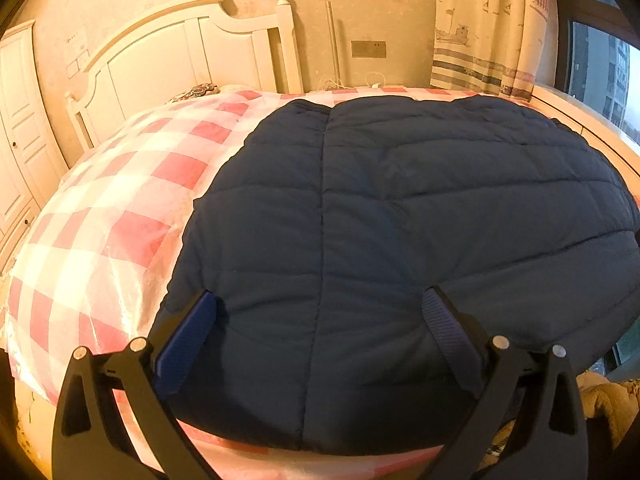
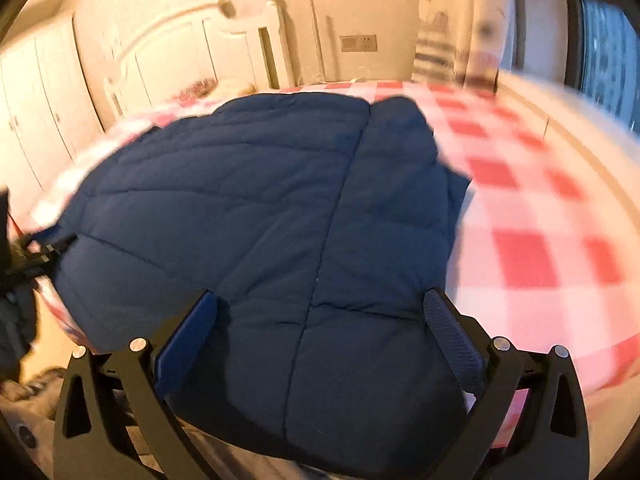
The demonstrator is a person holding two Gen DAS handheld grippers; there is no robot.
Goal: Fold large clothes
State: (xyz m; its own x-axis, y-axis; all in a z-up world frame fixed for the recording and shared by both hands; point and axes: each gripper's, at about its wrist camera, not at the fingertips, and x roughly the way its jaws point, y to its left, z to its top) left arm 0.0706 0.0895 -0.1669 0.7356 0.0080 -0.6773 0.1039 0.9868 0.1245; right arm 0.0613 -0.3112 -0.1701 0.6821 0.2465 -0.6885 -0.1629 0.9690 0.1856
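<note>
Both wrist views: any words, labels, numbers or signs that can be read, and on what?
No text can be read.
Wall panel: small marks, too small to read.
Curtain: printed boats and stripes, no words.
Navy jacket: no label shows.
Right wrist view: too blurred for any text.

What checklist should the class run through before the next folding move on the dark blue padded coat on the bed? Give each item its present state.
1. Left tool open and empty: ok, its fingers are spread with nothing held.
2. Right tool open and empty: ok, same spread.
3. Coat lying wholly on the checked bedcover: not ok, its near edge seems to hang over the bed's edge.
4. Coat spread flat: ok, only shallow quilting creases show.
5. Sleeves tucked or laid out: cannot tell, none is clearly visible.
6. Right view sharp enough to aim: not ok, it is blurred.
</note>
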